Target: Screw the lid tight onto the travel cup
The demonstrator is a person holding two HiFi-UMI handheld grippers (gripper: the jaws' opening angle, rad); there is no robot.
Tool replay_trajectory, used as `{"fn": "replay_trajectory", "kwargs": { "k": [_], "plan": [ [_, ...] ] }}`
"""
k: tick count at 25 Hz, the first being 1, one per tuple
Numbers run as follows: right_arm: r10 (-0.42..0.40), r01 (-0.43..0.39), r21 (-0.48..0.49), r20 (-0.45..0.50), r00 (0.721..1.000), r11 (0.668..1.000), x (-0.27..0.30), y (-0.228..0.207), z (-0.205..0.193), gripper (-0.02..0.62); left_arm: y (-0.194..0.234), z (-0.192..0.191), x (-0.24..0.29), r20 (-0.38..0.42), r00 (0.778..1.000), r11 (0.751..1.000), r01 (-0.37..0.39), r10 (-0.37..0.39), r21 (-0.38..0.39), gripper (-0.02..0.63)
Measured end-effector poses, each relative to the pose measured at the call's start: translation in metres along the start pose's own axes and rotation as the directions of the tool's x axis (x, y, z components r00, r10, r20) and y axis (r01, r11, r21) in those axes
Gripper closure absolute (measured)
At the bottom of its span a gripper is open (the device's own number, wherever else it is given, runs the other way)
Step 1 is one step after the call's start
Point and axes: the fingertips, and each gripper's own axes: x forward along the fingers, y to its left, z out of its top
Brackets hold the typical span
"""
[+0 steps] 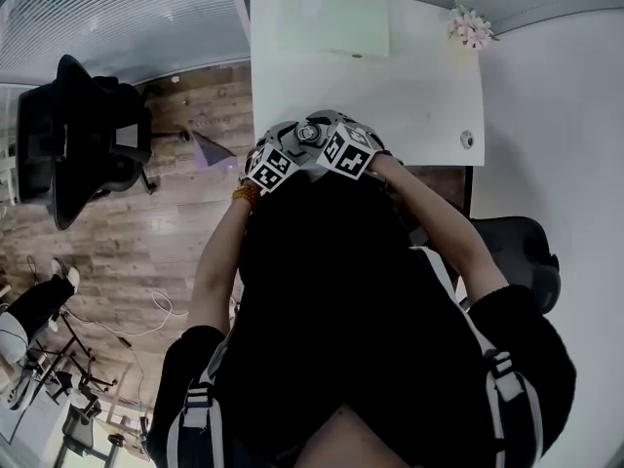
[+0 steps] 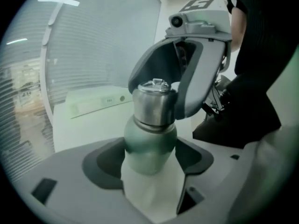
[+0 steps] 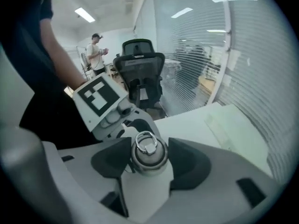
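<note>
I hold the travel cup (image 1: 310,133) in the air close to the chest, between both grippers. In the left gripper view its green body (image 2: 149,143) sits between the dark pads and its steel lid (image 2: 154,104) points away. My left gripper (image 2: 149,155) is shut on the body. My right gripper (image 2: 196,64) arches over the lid from the far side. In the right gripper view the lid (image 3: 148,152), with its ring handle, lies between the pads. The right gripper's (image 3: 149,160) jaws are opening, with the pads just off the lid's sides.
The white table (image 1: 409,96) lies ahead, with a pale green sheet (image 1: 331,22) at its far side and pink flowers (image 1: 472,27) at the far right corner. A black office chair (image 1: 78,135) stands left on the wooden floor. A person (image 3: 96,50) stands far off.
</note>
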Motion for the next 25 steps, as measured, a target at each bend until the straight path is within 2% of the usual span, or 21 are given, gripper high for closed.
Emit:
{"fn": "replay_trajectory", "kwargs": {
  "k": [2,3,5,7,8,9,10,11,12,14,15,17,18,20,23,24,25],
  "plan": [
    [0.050,-0.051,-0.121,-0.015,0.999,0.991,0.001,0.005,-0.001,0.345,-0.002,-0.002,0.000,-0.037,0.995,0.993,0.097,-0.095,0.070,0.264],
    [0.087,-0.090,-0.179,-0.029,0.996,0.980,0.002,0.008,-0.002,0.345,-0.002,-0.003,0.000,-0.067,0.986,0.980,0.159,-0.152,0.116,0.264],
    [0.169,-0.181,-0.287,-0.064,0.983,0.941,0.004,0.014,-0.002,0.345,-0.003,-0.005,-0.002,-0.148,0.951,0.935,0.296,-0.270,0.197,0.264],
    [0.242,-0.261,-0.368,-0.097,0.965,0.893,0.005,0.016,-0.002,0.344,-0.004,-0.008,-0.003,-0.247,0.899,0.875,0.418,-0.361,0.245,0.262],
    [0.264,-0.286,-0.393,-0.110,0.958,0.874,0.004,0.016,-0.002,0.344,-0.003,-0.008,-0.003,-0.286,0.878,0.850,0.457,-0.385,0.261,0.261],
    [0.272,-0.298,-0.410,-0.121,0.955,0.862,0.004,0.015,-0.002,0.342,-0.003,-0.006,-0.003,-0.310,0.866,0.835,0.477,-0.393,0.274,0.259],
    [0.266,-0.294,-0.417,-0.126,0.956,0.860,0.003,0.014,-0.003,0.341,-0.003,-0.004,-0.003,-0.318,0.866,0.832,0.476,-0.387,0.284,0.256],
    [0.251,-0.275,-0.413,-0.114,0.961,0.868,0.002,0.014,-0.002,0.337,-0.003,-0.003,-0.004,-0.311,0.878,0.842,0.453,-0.365,0.293,0.252],
    [0.229,-0.241,-0.390,-0.079,0.970,0.888,0.000,0.012,0.001,0.328,-0.002,-0.002,-0.006,-0.288,0.900,0.863,0.409,-0.328,0.297,0.237],
    [0.164,-0.148,-0.266,0.038,0.986,0.952,-0.008,0.006,0.009,0.281,0.001,-0.001,-0.010,-0.209,0.949,0.918,0.287,-0.234,0.273,0.216],
    [0.121,-0.103,-0.184,0.089,0.989,0.977,-0.013,0.002,0.012,0.279,0.001,-0.002,-0.011,-0.166,0.968,0.945,0.224,-0.187,0.237,0.216],
    [0.034,-0.028,-0.045,0.137,0.990,0.999,-0.018,0.000,0.014,0.276,0.000,-0.003,-0.013,-0.093,0.991,0.985,0.105,-0.093,0.136,0.216],
    [-0.005,0.003,0.010,0.144,0.990,1.000,-0.017,0.002,0.014,0.276,-0.001,-0.006,-0.013,-0.070,0.997,0.995,0.049,-0.043,0.086,0.216],
    [-0.081,0.071,0.080,0.138,0.987,0.994,-0.008,0.007,0.014,0.278,-0.002,-0.011,-0.012,-0.051,0.998,0.999,-0.048,0.049,0.008,0.218],
    [-0.207,0.205,0.028,0.090,0.974,0.978,0.004,0.004,0.010,0.290,-0.002,-0.016,-0.006,-0.052,0.993,0.992,-0.112,0.109,-0.059,0.222],
    [-0.236,0.237,-0.005,0.075,0.969,0.972,0.005,0.002,0.009,0.335,-0.002,-0.018,-0.005,-0.059,0.992,0.992,-0.113,0.110,-0.059,0.232],
    [-0.248,0.250,-0.025,0.064,0.967,0.968,0.006,0.001,0.008,0.337,-0.002,-0.019,-0.004,-0.067,0.992,0.992,-0.113,0.109,-0.050,0.238]
  ]
}}
